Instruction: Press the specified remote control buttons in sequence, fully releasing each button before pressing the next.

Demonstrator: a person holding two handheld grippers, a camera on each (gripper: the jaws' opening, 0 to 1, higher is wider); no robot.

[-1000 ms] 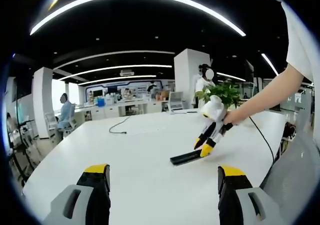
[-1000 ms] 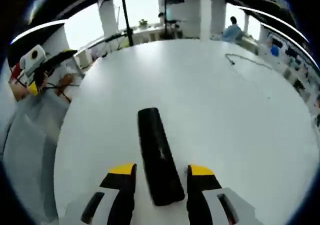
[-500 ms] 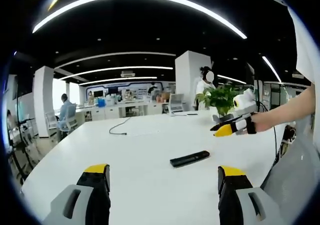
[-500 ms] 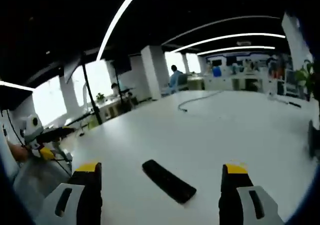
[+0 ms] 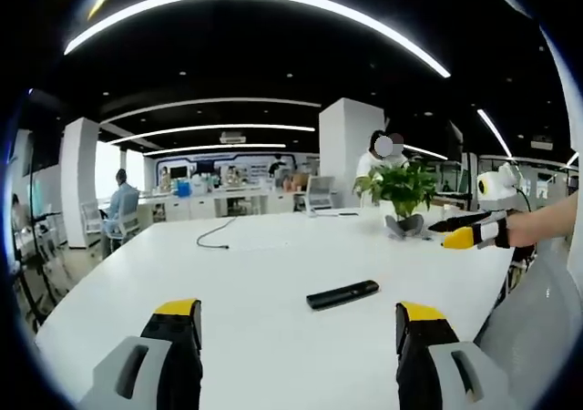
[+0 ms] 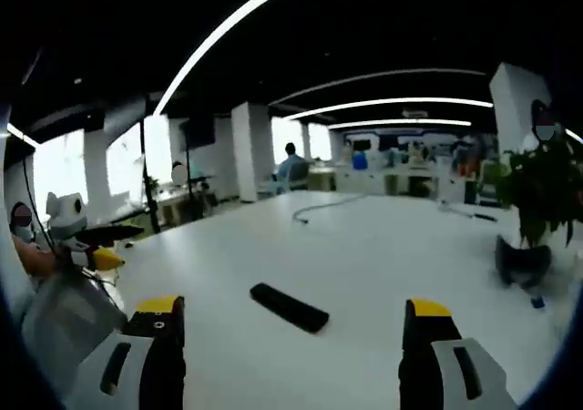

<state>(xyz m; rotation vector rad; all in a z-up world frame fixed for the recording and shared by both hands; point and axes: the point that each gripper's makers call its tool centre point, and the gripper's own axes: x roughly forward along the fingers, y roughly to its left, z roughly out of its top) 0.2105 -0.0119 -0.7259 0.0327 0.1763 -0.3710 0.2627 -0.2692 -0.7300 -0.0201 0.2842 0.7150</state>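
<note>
While both grippers hang above the tabletop (image 5: 273, 273), the remote (image 5: 342, 293) lies flat near its middle, untouched.
- Left gripper (image 5: 299, 337): fingers spread wide, nothing held; remote ahead, betw. them, well apart.
- Right gripper (image 6: 290, 337): fingers wide open, empty; remote (image 6: 289, 307) ahead.
- Potted plant (image 5: 402, 196): far side of tabletop.
- Cable (image 5: 217, 234): on tabletop, beyond remote.

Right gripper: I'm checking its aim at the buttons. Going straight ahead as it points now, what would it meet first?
Probably the remote control, lying flat on the white table ahead between the open jaws, slightly left of centre; depth is unclear.
</note>
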